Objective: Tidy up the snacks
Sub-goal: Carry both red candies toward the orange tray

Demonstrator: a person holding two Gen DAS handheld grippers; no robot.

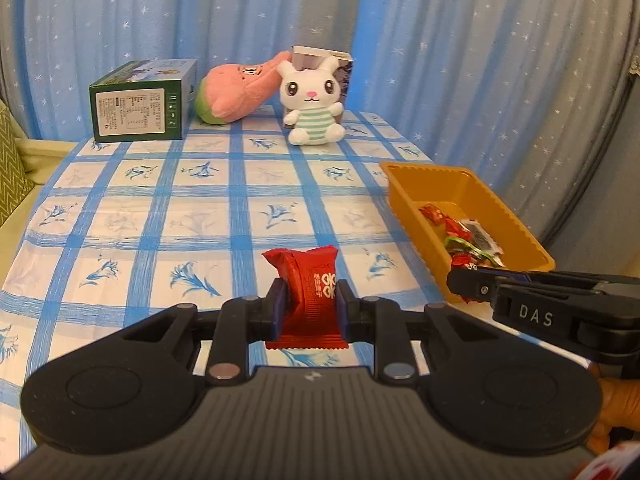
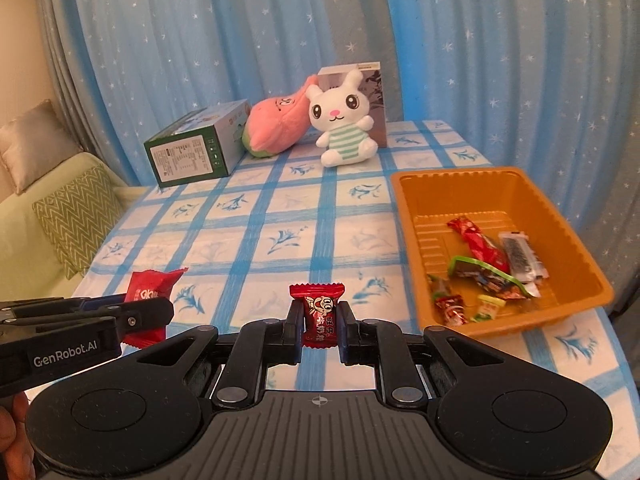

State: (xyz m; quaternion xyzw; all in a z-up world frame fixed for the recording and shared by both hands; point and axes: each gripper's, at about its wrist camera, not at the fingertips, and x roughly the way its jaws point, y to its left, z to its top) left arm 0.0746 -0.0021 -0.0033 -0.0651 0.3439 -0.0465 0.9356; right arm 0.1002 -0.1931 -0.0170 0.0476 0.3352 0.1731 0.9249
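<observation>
My left gripper [image 1: 310,304] is shut on a large red snack packet [image 1: 312,292] and holds it above the tablecloth. It shows from the side in the right wrist view [image 2: 156,312], with the packet [image 2: 150,286] in it. My right gripper [image 2: 319,322] is shut on a small dark red candy [image 2: 318,316]. In the left wrist view its tip [image 1: 460,280] is at the near edge of the orange tray [image 1: 500,208]. The tray [image 2: 408,216] holds several wrapped snacks [image 2: 486,264].
A green box [image 2: 192,156], a pink plush [image 2: 276,128], a white rabbit plush [image 2: 344,124] and a grey box [image 2: 376,92] stand at the table's far end. Blue curtains hang behind. A sofa with cushions [image 2: 76,212] is to the left.
</observation>
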